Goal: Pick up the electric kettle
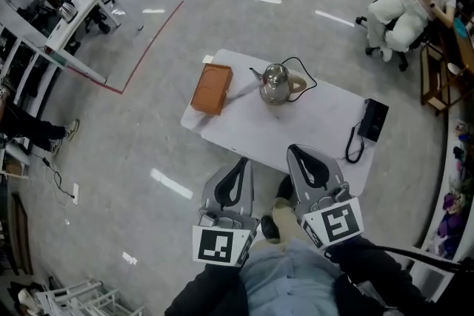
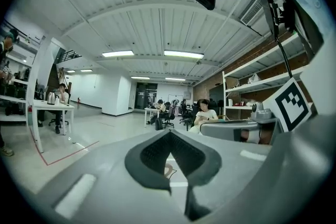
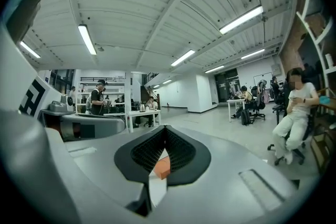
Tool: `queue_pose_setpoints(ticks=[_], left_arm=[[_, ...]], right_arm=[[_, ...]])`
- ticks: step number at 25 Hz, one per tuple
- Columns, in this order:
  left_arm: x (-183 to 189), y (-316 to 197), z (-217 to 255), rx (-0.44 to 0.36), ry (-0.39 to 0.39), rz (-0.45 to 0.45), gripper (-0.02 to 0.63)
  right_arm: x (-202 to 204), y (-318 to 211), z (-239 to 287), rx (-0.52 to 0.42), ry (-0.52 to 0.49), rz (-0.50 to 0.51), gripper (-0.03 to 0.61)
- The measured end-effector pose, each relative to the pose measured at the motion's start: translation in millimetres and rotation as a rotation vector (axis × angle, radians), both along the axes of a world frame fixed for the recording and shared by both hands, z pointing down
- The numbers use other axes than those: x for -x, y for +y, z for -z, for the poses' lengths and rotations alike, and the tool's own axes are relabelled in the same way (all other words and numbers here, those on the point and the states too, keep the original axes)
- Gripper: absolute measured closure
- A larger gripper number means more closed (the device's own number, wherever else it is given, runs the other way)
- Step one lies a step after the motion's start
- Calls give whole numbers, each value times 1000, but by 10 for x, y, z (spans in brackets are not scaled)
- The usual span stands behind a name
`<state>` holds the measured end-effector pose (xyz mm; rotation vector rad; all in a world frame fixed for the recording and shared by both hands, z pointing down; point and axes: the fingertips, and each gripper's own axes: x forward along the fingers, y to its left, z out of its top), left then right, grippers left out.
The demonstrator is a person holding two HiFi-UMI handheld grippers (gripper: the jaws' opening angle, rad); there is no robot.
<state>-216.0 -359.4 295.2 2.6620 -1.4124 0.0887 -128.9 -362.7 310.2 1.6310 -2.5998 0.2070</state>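
A shiny steel electric kettle [image 1: 275,83] with a pale handle and a black cord stands upright on the white table [image 1: 311,126], toward its far side. Both grippers are held close to my body, short of the table's near edge and well away from the kettle. The left gripper [image 1: 241,161] and the right gripper [image 1: 294,149] point toward the table, jaws together with nothing held. In the left gripper view the left gripper [image 2: 169,131] shows its pads meeting at the tip. The right gripper [image 3: 165,127] looks the same in the right gripper view.
An orange-brown tray [image 1: 212,88] lies at the table's left end, also seen as the orange tray [image 3: 163,165] between the right pads. A black kettle base [image 1: 372,120] with a looped cord sits at the right end. A seated person [image 1: 411,7] is at the far right; a desk [image 1: 81,7] stands far left.
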Motion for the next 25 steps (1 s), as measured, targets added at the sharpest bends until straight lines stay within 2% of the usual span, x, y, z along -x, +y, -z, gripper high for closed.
queue_pose_setpoints(ticks=[6,14,19,25], left_arm=[[-482,-695,-95,5,-30,-70,614],[-1091,-1361,48,-31,-66,-163,613],[-1291,-1497,74,-34,-55,-209,614],[-1332,-1742,-27,-35,-38,-238,614]], right_arm=[[-494,-633,-181,36,-20,-74,552],[-1100,-1248,-97,4,-52,-161,552],[-1291,-1430,-68,-1,-61,-198,552],[-1355,-1644,-213,15,-56,-246,552]])
